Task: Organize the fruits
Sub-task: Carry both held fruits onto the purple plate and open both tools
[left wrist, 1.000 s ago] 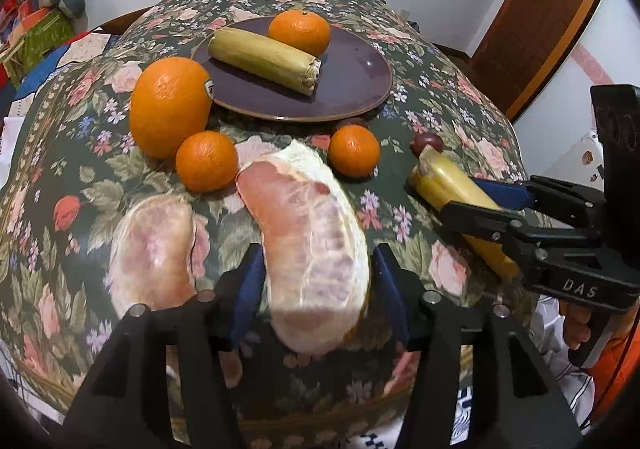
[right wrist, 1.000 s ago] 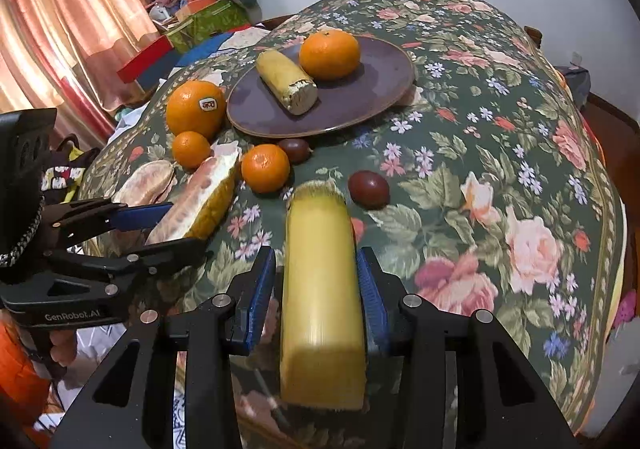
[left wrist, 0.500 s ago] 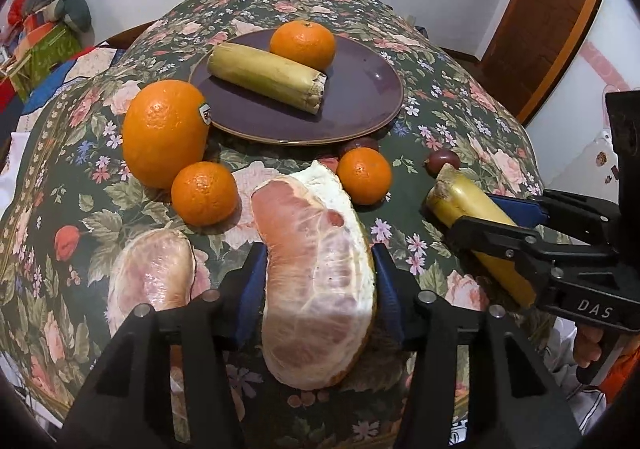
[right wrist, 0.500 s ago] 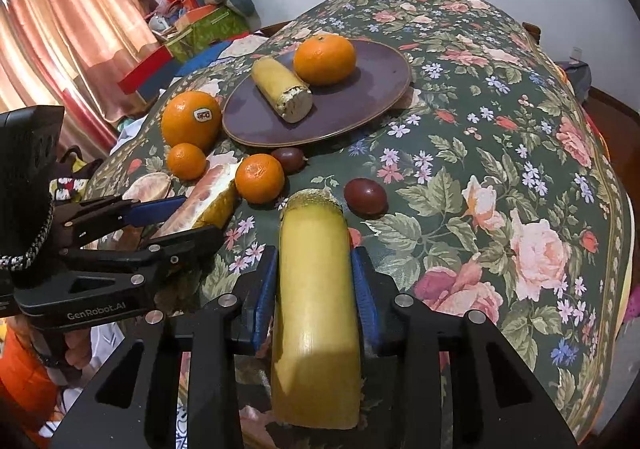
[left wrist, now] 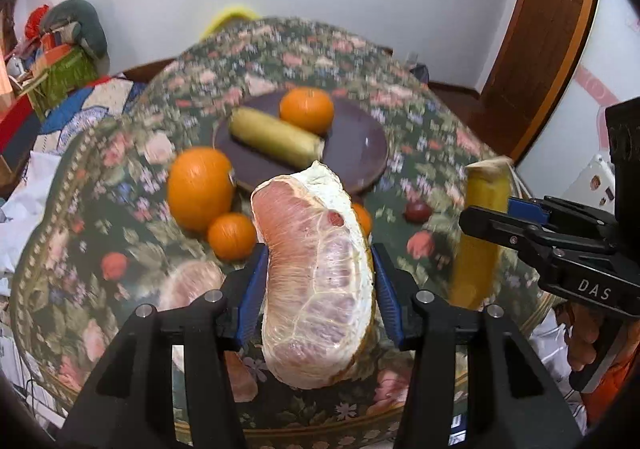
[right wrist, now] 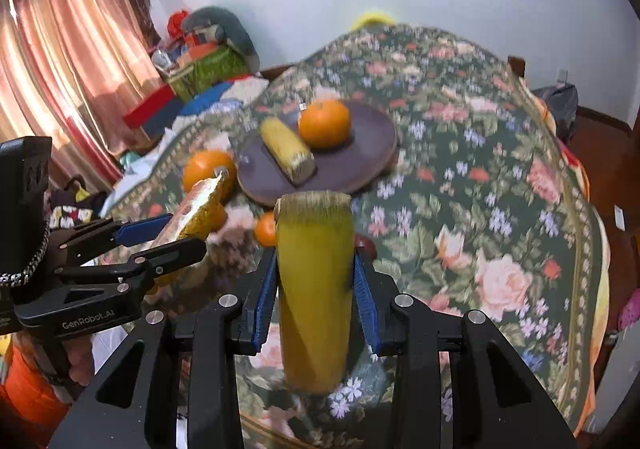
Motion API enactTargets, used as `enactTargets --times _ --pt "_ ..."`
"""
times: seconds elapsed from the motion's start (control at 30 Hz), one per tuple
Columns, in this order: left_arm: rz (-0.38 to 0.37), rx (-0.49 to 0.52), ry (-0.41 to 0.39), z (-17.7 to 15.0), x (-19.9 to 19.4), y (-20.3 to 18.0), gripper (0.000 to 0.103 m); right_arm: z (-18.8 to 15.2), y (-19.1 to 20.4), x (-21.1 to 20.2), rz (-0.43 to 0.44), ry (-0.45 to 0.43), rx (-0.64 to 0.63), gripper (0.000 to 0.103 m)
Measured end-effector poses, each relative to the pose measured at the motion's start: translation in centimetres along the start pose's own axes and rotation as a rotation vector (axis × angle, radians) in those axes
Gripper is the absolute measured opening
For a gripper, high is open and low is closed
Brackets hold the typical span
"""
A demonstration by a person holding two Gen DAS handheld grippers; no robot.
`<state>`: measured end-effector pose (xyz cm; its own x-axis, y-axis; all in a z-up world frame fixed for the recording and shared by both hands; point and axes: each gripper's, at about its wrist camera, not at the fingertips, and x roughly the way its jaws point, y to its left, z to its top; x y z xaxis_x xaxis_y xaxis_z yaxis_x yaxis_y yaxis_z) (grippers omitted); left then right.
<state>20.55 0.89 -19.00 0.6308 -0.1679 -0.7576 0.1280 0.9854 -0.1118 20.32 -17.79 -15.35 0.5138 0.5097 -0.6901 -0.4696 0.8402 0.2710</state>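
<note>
Gripping a peeled pomelo wedge [left wrist: 316,281] between its blue pads, the left gripper [left wrist: 316,281] is holding it above the tablecloth [left wrist: 440,153], short of the plate [left wrist: 360,153]. The right gripper [right wrist: 316,289] is clamping a yellow sugarcane piece [right wrist: 314,289] beside it. Squeezing the soft wedge harder could be tearing its membrane; the two loads are also risking bumping the oranges [left wrist: 200,189] or each other.

The left gripper [left wrist: 318,281] clamped a peeled pomelo segment [left wrist: 316,273] between its blue jaws above a floral-clothed desk [left wrist: 420,121]. Beyond sat a dark plate [left wrist: 360,153] holding a mandarin [left wrist: 307,110] and a sugarcane piece [left wrist: 276,137]. At right, another gripper [left wrist: 516,219] held a yellow sugarcane piece [left wrist: 480,233].
</note>
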Motion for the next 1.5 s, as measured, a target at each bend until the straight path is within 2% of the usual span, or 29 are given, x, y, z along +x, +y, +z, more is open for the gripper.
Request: enactTargets --times 0.23,0.47,1.17,1.5 --pt "-0.006 -0.013 -0.102 2.4 -2.2 0.3 0.050 2.0 0.4 -1.6 0.005 -0.083 -0.005 0.034" --pt "-0.010 -0.024 -0.150 4.1 -2.1 0.9 0.050 3.8 0.2 -1.1 0.010 -0.115 -0.013 0.034" --pt "0.005 -0.064 -0.131 6.7 4.6 3.1 0.050 6.3 -1.0 4.5 0.049 -0.061 -0.022 0.034" --pt "-0.004 -0.068 -0.127 7.7 6.7 3.3 0.050 7.6 -0.9 6.3 0.054 -0.077 -0.017 0.033"
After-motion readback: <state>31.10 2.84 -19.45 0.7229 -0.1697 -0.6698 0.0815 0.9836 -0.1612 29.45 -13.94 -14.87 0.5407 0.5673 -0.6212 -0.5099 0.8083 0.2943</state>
